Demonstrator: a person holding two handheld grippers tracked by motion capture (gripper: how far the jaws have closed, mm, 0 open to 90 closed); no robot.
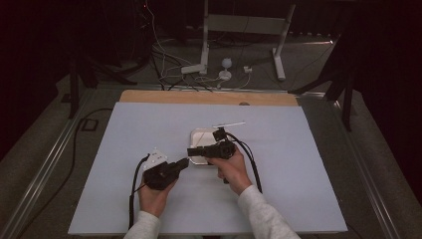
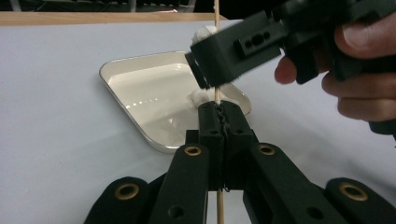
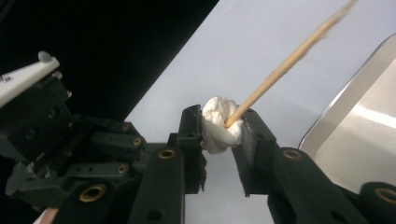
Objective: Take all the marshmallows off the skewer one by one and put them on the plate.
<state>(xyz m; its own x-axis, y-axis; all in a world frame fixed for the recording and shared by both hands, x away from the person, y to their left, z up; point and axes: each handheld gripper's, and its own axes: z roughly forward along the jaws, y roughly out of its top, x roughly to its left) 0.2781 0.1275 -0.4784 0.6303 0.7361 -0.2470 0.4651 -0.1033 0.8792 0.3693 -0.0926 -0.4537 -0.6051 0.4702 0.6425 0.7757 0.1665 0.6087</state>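
Pale blue-grey board covers the table (image 1: pixel 149 199), with dark floor and cables beyond its far wooden edge. Nearest the person, the left gripper (image 2: pixel 219 114) is clenched on a thin wooden skewer (image 2: pixel 216 91), its jaws pressed together with the stick passing up between them. Just past it, the right gripper (image 3: pixel 223 126) grasps a white marshmallow (image 3: pixel 219 123) threaded on that same skewer; its jaws hold the soft lump on both sides. In the left gripper view the right gripper sits just above the left one's jaw tips, over the near corner of a small white tray (image 2: pixel 126 74). A second white lump (image 2: pixel 198 96) lies in the tray beside the skewer. From the high view, both hands meet near the board's middle, the tray just behind the right gripper.
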